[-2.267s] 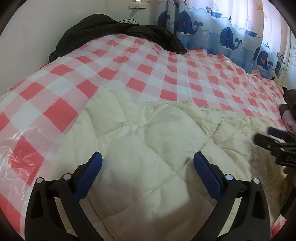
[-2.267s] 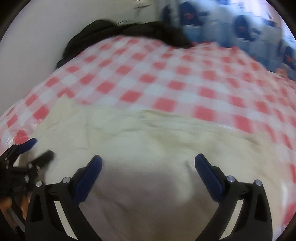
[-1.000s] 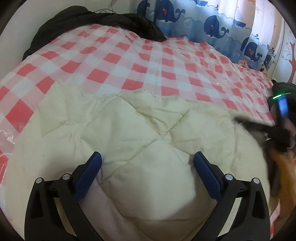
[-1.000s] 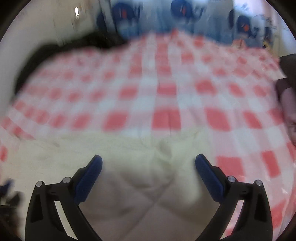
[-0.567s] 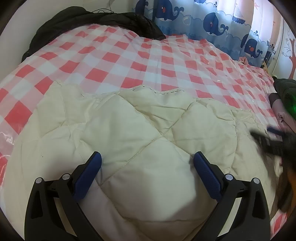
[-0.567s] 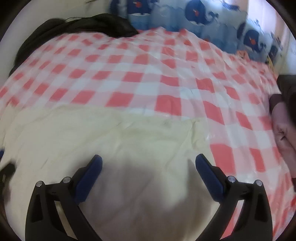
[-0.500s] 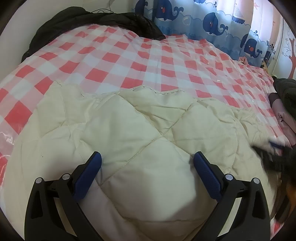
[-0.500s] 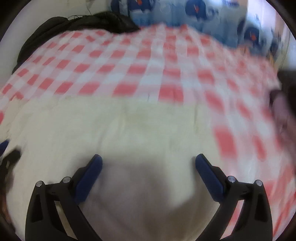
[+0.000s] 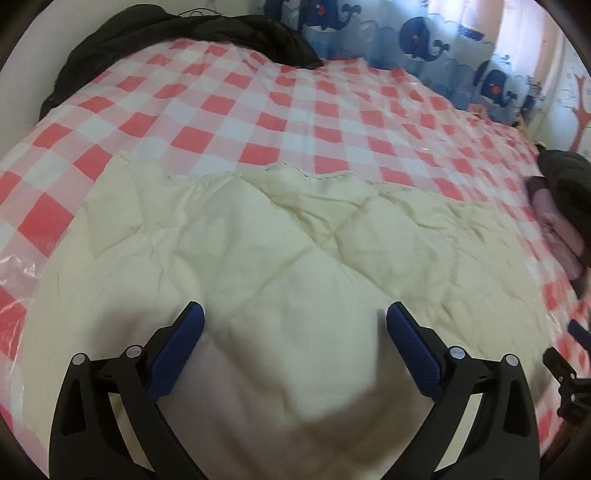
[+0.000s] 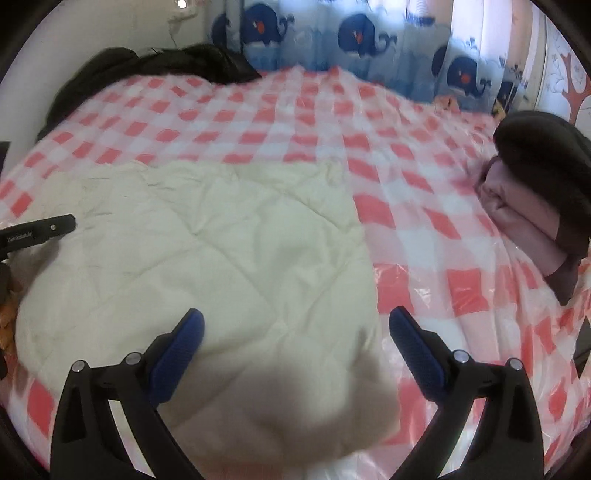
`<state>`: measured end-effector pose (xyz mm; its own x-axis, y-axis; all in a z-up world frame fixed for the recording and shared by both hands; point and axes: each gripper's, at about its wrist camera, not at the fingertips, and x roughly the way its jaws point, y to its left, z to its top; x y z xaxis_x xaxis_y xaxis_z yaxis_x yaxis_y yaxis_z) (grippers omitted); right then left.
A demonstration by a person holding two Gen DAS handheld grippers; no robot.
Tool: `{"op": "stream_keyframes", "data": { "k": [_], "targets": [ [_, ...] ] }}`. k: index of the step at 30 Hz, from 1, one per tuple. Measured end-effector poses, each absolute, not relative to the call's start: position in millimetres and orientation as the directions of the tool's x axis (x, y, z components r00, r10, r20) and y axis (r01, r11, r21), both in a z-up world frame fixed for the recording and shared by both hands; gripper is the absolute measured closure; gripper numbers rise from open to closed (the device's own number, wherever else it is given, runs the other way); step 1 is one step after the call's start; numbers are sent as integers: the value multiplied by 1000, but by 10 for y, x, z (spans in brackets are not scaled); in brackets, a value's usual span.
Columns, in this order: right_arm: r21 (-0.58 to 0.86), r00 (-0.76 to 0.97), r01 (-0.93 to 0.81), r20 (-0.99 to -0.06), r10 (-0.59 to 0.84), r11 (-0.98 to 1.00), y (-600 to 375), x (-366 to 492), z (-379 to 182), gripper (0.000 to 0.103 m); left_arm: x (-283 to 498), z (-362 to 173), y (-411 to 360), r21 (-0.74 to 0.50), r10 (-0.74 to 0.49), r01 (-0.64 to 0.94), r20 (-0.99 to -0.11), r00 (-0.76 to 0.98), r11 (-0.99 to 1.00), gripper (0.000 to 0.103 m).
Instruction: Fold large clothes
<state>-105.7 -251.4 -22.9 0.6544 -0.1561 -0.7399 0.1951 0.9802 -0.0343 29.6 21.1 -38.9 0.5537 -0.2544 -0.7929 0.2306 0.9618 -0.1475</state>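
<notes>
While both sets of jaws stand wide apart w/ nothing between the pads, 1 cream quilted jacket (image 9: 280, 258) lies flat on the bed (image 9: 229, 96), puffy, diamond-stitched, roughly rectangular. Left gripper (image 9: 293, 332) hovers over the jacket's middle; right gripper (image 10: 295, 336) sits over its right edge, 1 blue ribbed pad above cream fabric, the other above the glossy red-and-white check plastic sheet (image 10: 424, 221). Right of the jacket: 1 stack of folded clothes (image 10: 517, 206), pink under black. Beyond the jacket, at the far edge: 1 black garment (image 9: 192, 33), whale-print curtain (image 10: 354, 37).
</notes>
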Motion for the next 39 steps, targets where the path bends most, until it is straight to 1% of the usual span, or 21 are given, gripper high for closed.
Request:
{"op": "stream_keyframes", "data": {
  "k": [2,3,4,5,6,7,9,11,13,15,17,20,23,27,29,31,33,35,37,38,39],
  "targets": [
    [90,676,160,-735,-43,983,-2584,-1157,-246,7,143,-349,351,-157,-280,256,-774,569,954,8],
    [250,681,129,-726,98,960,-2680,-1258,-290,7,71,-305,437,-170,-294,259,-758,582,951,8],
    [354,681,119,-709,183,928,-2747,-1322,-327,7,2,-257,522,-186,-311,264,-745,591,946,8],
    [518,683,112,-660,313,848,-2895,-1432,-402,7,-93,-210,648,-210,-325,256,-730,601,944,8],
    [595,685,118,-629,368,795,-2992,-1499,-441,7,-177,-186,766,-231,-329,235,-722,609,944,8],
    [658,679,148,-610,408,738,-3112,-1591,-484,7,-313,-172,949,-282,-348,205,-712,611,937,8],
    [722,666,178,-588,458,669,-3302,-1742,-509,7,-530,-201,1252,-397,-417,167,-711,566,903,8],
    [788,663,179,-539,520,589,-3464,-1846,-513,7,-691,-214,1432,-431,-439,151,-716,543,890,8],
    [786,642,220,-563,521,577,-3546,-1895,-513,7,-880,-181,1627,-449,-442,133,-708,550,884,8],
    [788,617,240,-574,538,567,-3569,-1905,-534,7,-979,-191,1770,-505,-482,114,-698,530,856,8],
    [787,604,264,-585,541,558,-3584,-1900,-576,7,-1007,-279,1938,-590,-540,61,-688,485,805,8],
    [776,590,299,-608,532,555,-3588,-1829,-713,7,-992,-437,2113,-649,-573,-22,-688,445,761,8],
    [759,581,316,-629,517,569,-3558,-1736,-827,7,-936,-592,2237,-710,-616,-86,-659,433,699,8],
    [723,576,327,-663,479,608,-3513,-1576,-889,7,-860,-771,2272,-729,-622,-148,-656,427,668,8],
    [726,586,323,-657,474,607,-3497,-1498,-854,7,-809,-842,2221,-751,-650,-150,-638,413,643,8],
    [749,630,284,-616,473,598,-3507,-1477,-732,6,-747,-898,2125,-762,-669,-145,-630,395,631,8],
    [795,697,194,-524,489,575,-3521,-1505,-531,6,-668,-947,2017,-731,-645,-146,-663,379,666,8],
    [819,715,164,-483,505,550,-3553,-1489,-478,6,-565,-1040,1942,-693,-605,-173,-704,372,700,8],
    [809,683,213,-524,509,548,-3587,-1448,-570,6,-450,-1090,1857,-665,-573,-191,-730,373,722,8],
    [802,671,226,-540,508,553,-3590,-1427,-607,6,-409,-1056,1843,-669,-571,-193,-724,387,718,8],
    [789,654,246,-564,504,564,-3592,-1423,-665,6,-421,-974,1847,-697,-581,-182,-691,430,694,8]
  ]
}}
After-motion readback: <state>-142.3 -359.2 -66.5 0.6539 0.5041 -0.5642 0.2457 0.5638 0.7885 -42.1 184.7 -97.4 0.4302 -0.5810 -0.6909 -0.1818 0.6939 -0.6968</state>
